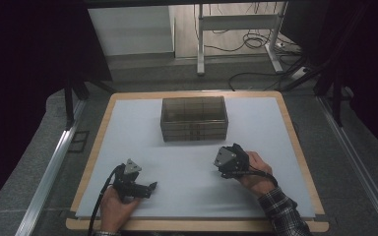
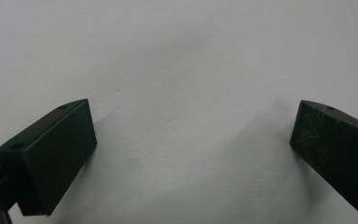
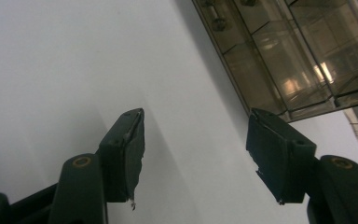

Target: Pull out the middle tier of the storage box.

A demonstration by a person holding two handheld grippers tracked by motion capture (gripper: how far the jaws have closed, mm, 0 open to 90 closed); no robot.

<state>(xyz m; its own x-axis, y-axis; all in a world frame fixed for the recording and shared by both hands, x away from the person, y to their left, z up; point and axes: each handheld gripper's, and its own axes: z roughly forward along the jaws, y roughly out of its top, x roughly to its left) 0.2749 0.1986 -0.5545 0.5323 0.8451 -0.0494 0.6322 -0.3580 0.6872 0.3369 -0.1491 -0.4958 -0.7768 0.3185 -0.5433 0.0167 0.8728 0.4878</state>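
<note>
The smoky clear compartment box is sitting toward the table's far middle — long axis running left-right. The right gripper is hovering just before it, jaws apart and empty; the left gripper is resting well apart — jaws gaping, holding nothing.

Two hand-held grippers: left hand-held gripper near the front edge of the worktop, right hand-held gripper toward its middle. Two hands: left hand, right hand. One clear compartmented box near the rear edge. One white sheet covering the worktop. Two black jaws per hand-held gripper, four in all.
</note>
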